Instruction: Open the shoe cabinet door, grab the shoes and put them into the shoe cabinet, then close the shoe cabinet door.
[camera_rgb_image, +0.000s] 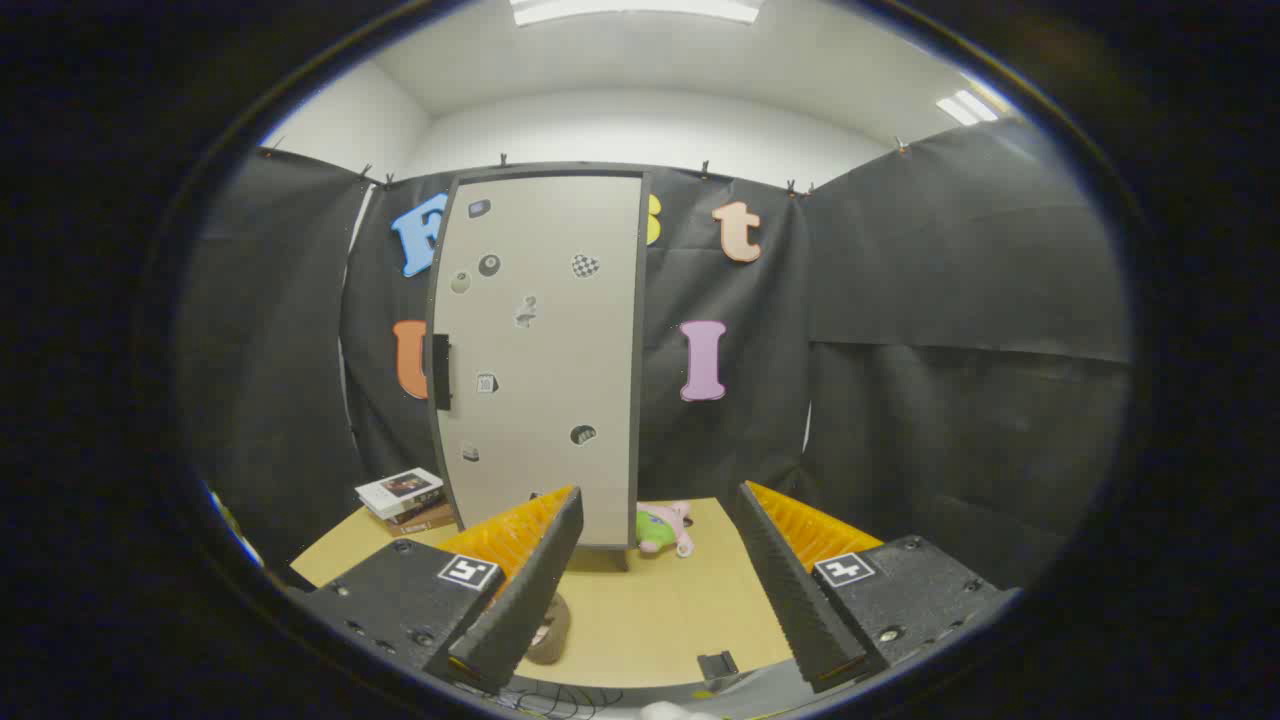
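Observation:
The tall shoe cabinet (540, 360) stands on the tan table beyond my fingers. Its pale grey door carries several small stickers and looks shut. A black handle (440, 372) sits on the door's left edge at mid height. My gripper (660, 497) is open and holds nothing, some way back from the cabinet and aimed at its lower right corner. A brown thing (550, 632), perhaps a shoe, lies on the table below my left finger (530, 580), which hides most of it.
A green and pink soft toy (664, 528) lies at the cabinet's right foot, between my fingers. A stack of books (402, 497) rests left of the cabinet. A small black object (717, 663) sits near the table's front edge. Black cloth walls the booth.

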